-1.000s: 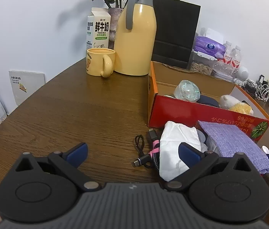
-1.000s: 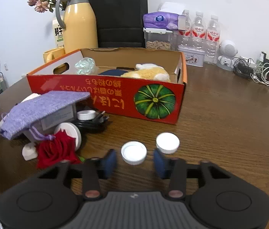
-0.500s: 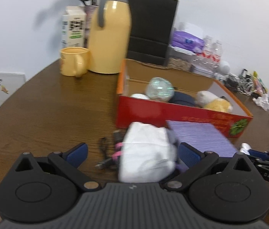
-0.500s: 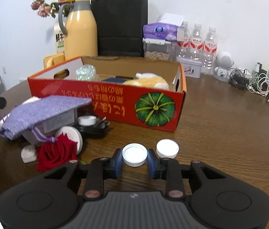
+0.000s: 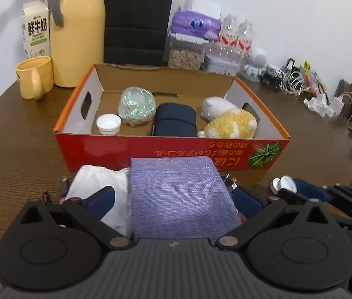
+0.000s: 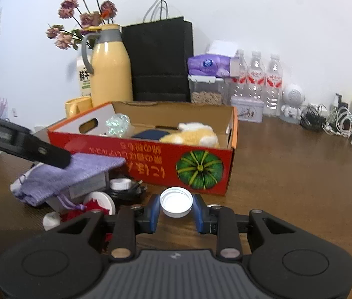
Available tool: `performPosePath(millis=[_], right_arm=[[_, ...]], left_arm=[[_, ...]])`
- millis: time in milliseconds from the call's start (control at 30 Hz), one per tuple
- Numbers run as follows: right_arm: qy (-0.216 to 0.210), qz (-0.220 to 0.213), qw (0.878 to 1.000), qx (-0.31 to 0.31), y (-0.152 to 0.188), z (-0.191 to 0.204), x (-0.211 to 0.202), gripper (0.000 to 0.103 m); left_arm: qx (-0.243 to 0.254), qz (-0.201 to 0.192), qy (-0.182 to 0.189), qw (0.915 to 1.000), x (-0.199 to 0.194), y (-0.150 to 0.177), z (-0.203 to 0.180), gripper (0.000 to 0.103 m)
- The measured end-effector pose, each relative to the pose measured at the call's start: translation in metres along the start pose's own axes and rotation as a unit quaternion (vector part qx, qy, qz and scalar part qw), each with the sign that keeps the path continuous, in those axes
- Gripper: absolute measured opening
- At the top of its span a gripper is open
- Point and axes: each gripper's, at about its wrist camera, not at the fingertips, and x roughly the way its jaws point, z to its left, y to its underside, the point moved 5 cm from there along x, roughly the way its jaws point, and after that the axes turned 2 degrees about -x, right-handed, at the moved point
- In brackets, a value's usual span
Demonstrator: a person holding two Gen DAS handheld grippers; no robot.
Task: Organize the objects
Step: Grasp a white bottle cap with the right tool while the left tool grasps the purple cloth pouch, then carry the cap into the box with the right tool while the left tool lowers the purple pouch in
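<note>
My right gripper [image 6: 176,208] is shut on a white bottle lid [image 6: 176,201], held just in front of the red cardboard box [image 6: 151,164]. The same lid [image 5: 284,184] shows at the right of the left wrist view. My left gripper [image 5: 176,200] is open wide, its fingers straddling a purple knitted pouch [image 5: 180,194] and a white plastic bag [image 5: 96,177] in front of the box [image 5: 151,149]. In the box lie another white lid [image 5: 108,124], a shiny wrapped ball [image 5: 137,104], a navy case [image 5: 174,122] and a plush toy [image 5: 228,122].
A red rose [image 6: 88,208], round white lids [image 6: 119,184] and a black cable [image 6: 131,191] lie under and beside the pouch. Behind the box stand a yellow thermos [image 5: 76,32], yellow mug [image 5: 35,77], milk carton [image 5: 36,35], black paper bag [image 5: 136,17] and water bottles [image 6: 255,79]. Cables [image 6: 325,122] lie at the far right.
The left gripper has swung right, from the cable and white bag to over the purple pouch, facing the box. The right gripper's jaws have shut on the white lid and tilted up slightly.
</note>
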Motion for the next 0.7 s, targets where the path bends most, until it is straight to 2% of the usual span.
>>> performPosePath(millis=[167, 333, 600, 667, 700], right_arm=[[-0.006, -0.012, 1.000, -0.022, -0.014, -0.003, -0.004, 0.027], [-0.020, -0.010, 0.999, -0.028, -0.020, -0.002, 0.006, 0.027], [-0.031, -0.011, 0.999, -0.019, -0.019, -0.002, 0.008, 0.027], [-0.032, -0.011, 0.999, -0.020, -0.019, -0.001, 0.008, 0.027], [-0.032, -0.011, 0.999, -0.021, -0.019, -0.001, 0.008, 0.027]], left_arm=[[-0.010, 0.036, -0.013, 0.9992, 0.019, 0.003, -0.006, 0.103], [-0.006, 0.055, -0.027, 0.9981, 0.031, 0.010, -0.014, 0.103], [-0.022, 0.036, -0.024, 0.9988, 0.027, 0.012, -0.010, 0.103], [-0.026, 0.033, -0.019, 0.9989, 0.024, 0.012, -0.009, 0.093], [-0.028, 0.033, -0.018, 0.9989, 0.024, 0.011, -0.008, 0.092]])
